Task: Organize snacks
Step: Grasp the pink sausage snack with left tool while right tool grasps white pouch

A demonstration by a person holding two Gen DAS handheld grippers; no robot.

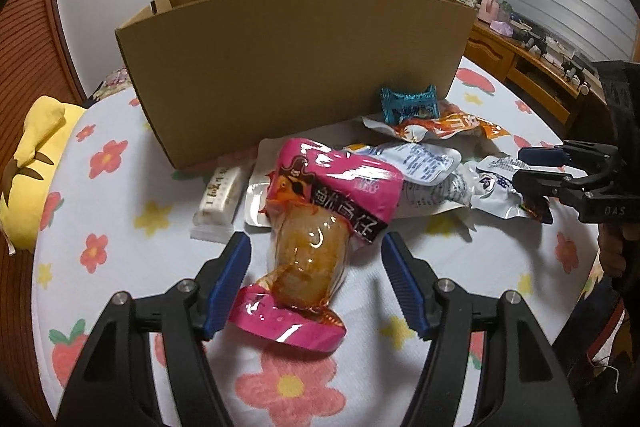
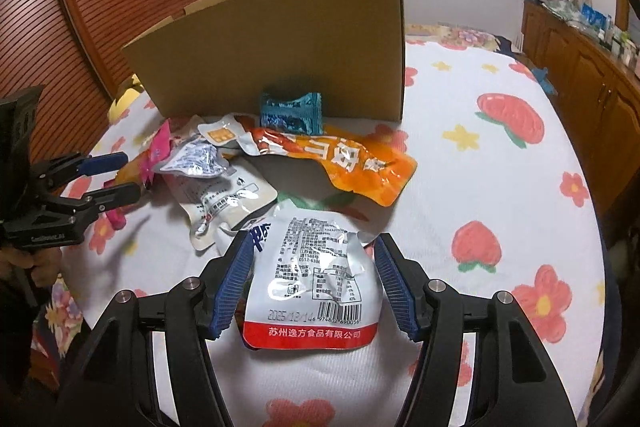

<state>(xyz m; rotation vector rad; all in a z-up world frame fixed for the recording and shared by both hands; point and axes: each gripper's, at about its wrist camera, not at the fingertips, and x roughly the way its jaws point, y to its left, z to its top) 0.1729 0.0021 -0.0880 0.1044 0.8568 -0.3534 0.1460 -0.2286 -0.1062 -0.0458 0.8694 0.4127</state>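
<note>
Bedroom setting: a bed (image 1: 120, 211) under a white cover printed with flowers and strawberries, a wooden louvred door to one side, a cluttered sideboard along the far wall.

Left wrist view. We see the left gripper (image 1: 316, 283) with jaws apart, straddling the pink snack pouch (image 1: 320, 203), which lies on the cover; its left pad sits just beside the pouch, its right pad clear of it. Nothing is gripped. We judge the step to be a pick-up: close on the narrow clear waist of the pouch, not the slippery pink ends. Behind stands the open cardboard box (image 1: 296, 63), likely the destination, its near wall tall, so a lift well above the rim looks needed. A white bar packet (image 1: 218, 199) lies just left of the pouch, a teal candy wrapper (image 1: 408, 103) against the box. A yellow plush (image 1: 32, 163) sits at the edge.

Right wrist view. The right gripper (image 2: 312, 287) is likewise open around the silver-white packet (image 2: 316, 283), label side up; pads not pressing. The foil is crumpled, so we expect it to buckle; grip mid-body. An orange pouch (image 2: 360, 163) and a second white packet (image 2: 224, 195) crowd just beyond, between gripper and box.
</note>
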